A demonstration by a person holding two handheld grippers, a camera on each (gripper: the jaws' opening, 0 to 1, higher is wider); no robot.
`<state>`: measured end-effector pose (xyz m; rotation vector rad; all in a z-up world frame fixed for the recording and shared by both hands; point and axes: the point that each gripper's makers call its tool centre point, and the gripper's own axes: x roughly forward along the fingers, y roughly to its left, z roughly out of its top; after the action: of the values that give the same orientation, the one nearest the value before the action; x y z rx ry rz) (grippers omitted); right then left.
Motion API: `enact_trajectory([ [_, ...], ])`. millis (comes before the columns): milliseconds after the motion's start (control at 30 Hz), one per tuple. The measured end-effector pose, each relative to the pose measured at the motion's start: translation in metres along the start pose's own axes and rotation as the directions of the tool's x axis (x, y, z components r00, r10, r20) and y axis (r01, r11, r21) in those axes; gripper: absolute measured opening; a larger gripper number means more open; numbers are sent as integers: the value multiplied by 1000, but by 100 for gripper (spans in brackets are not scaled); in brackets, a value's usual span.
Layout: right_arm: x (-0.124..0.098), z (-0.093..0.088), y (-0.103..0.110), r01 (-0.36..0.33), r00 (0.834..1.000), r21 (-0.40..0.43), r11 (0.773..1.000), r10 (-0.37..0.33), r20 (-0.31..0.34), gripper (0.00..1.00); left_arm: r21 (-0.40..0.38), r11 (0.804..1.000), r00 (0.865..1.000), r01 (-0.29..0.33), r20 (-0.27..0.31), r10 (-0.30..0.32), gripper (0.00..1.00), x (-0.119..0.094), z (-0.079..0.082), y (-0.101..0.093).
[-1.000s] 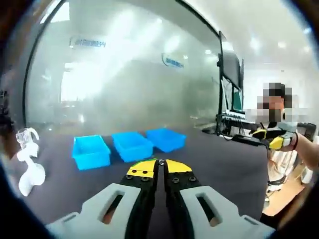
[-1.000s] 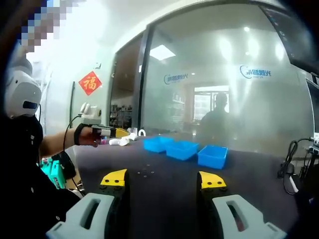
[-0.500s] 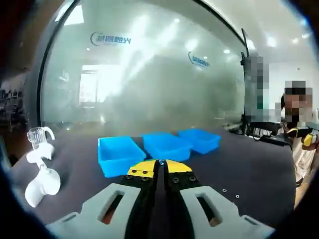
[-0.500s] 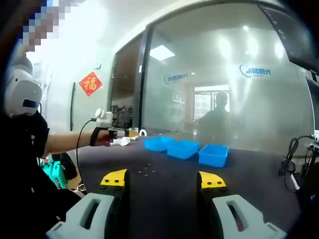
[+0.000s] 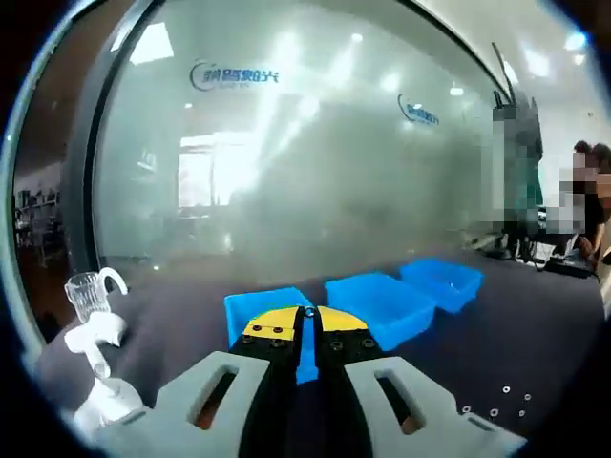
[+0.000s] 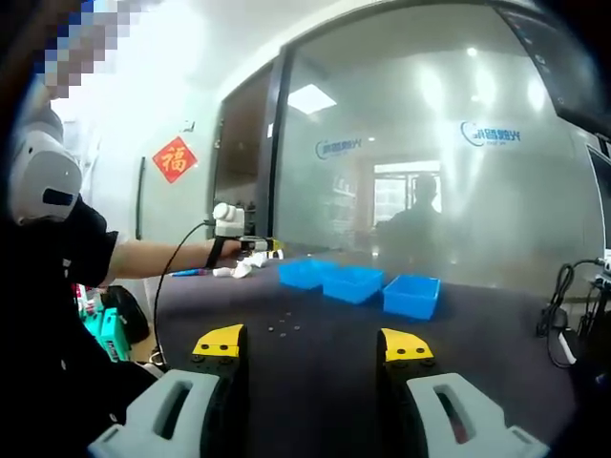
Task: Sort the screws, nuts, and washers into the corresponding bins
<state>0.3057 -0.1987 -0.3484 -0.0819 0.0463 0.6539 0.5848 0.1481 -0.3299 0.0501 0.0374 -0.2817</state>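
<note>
Yellow-tipped jaws of the left gripper (image 5: pixel 307 320) are pressing together in the left gripper view, with no gap between the tips and nothing showing between them. They are hovering above the dark tabletop (image 5: pixel 535 324), pointing toward three blue bins (image 5: pixel 387 303) that are sitting in a row near the tabletop's far edge, in front of a frosted glass wall (image 5: pixel 315 172). The nearest bin is lying partly behind the jaw tips; the other two are running off toward the right, each just beside the next. A scatter of small metal parts (image 5: pixel 496 408) is lying on the tabletop nearer the front edge, well apart from the bins; they are too small to tell screws from nuts or washers. Near the left edge of the tabletop a white plastic piece (image 5: pixel 95 367) with a clear cup-like top is standing.

In the right gripper view the right gripper (image 6: pixel 313 345) is holding its jaws wide apart, empty, above the near part of the tabletop (image 6: pixel 496 324). The small parts (image 6: pixel 284 327) are lying just beyond the jaw tips, and the bins (image 6: pixel 355 283) are lined up farther back. The left gripper (image 6: pixel 258 245) is reaching in from the left on the person's outstretched arm (image 6: pixel 153 260), close to the end bin of the row. A red diamond sign (image 6: pixel 173 159) is hanging on the wall behind.
</note>
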Motion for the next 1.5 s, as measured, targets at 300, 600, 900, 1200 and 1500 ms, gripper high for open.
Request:
enact_trajectory([
  [300,0,1,4,-4,1000,-4,1000,4,-13,49,-84,995,997,-54,-50,50,5,42,-3,29],
  [600,3,3,7,-12,1000,-15,1000,12,-24,49,-78,995,997,-60,-52,56,5,65,3,34],
  [900,-1,3,4,-7,1000,-14,1000,6,-26,49,-63,997,997,-44,-59,40,6,69,-3,32],
  [1200,-2,1,2,-4,1000,-8,1000,4,-23,49,-19,1000,998,-20,-54,19,37,68,3,25],
  [1500,-1,1,3,-10,1000,-7,1000,10,-18,49,-22,1000,999,8,-40,-9,41,51,7,22],
])
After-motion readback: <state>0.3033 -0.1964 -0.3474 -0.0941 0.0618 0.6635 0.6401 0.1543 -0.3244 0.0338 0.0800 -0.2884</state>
